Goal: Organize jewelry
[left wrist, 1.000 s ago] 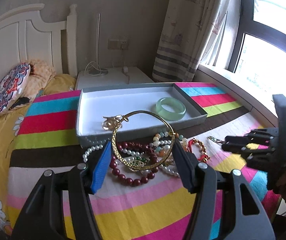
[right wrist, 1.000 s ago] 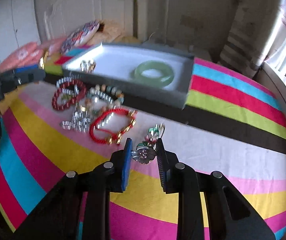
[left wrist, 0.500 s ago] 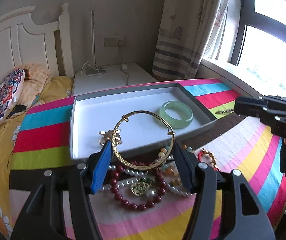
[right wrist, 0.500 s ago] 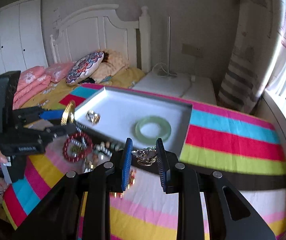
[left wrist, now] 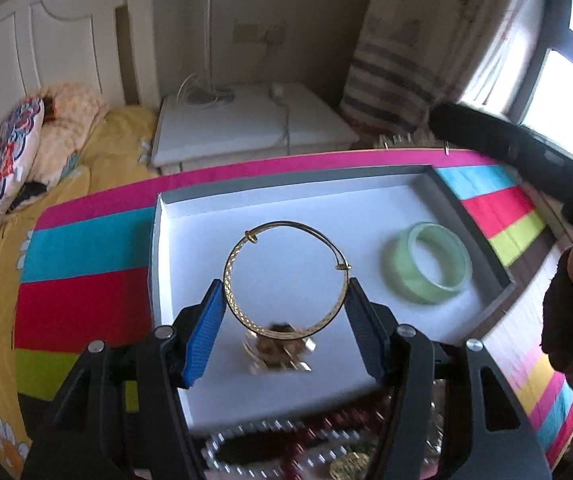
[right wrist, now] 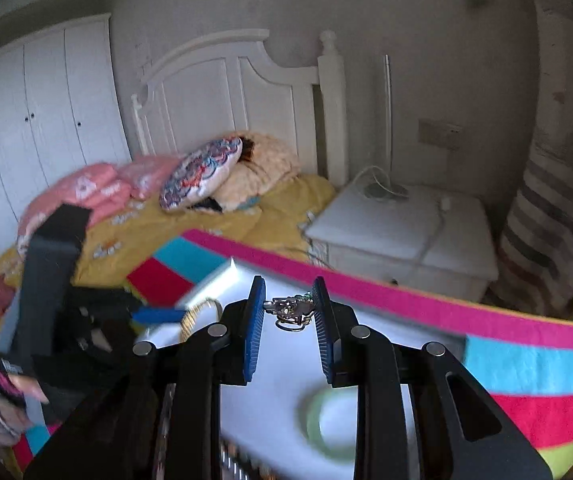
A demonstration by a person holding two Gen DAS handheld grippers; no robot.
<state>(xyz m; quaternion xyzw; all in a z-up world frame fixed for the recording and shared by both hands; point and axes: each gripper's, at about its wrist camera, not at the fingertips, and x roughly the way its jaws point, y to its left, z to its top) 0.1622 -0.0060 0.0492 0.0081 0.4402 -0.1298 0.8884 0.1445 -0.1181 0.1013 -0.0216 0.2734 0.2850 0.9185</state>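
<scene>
My left gripper (left wrist: 284,312) is shut on a gold bangle (left wrist: 242,248) and holds it above the white floor of the grey tray (left wrist: 286,190). A gold ornament (left wrist: 276,350) lies blurred in the tray just below the bangle. A green jade bangle (left wrist: 426,268) lies in the tray's right part. My right gripper (right wrist: 288,312) is shut on a small silver brooch (right wrist: 292,310) above the tray (right wrist: 206,284); the jade bangle shows blurred below it (right wrist: 328,426). The left gripper and gold bangle show at that view's left (right wrist: 194,314).
Several bead and pearl bracelets (left wrist: 286,448) lie on the striped blanket (left wrist: 82,276) in front of the tray. A white nightstand (left wrist: 246,120) stands behind the bed edge, with pillows (left wrist: 6,160) at left. The right arm (left wrist: 526,160) reaches in from the right.
Both grippers have moved forward over the tray with their pieces still held. The left one now has the gold bangle above the tray floor; the bracelet pile has dropped below it.
</scene>
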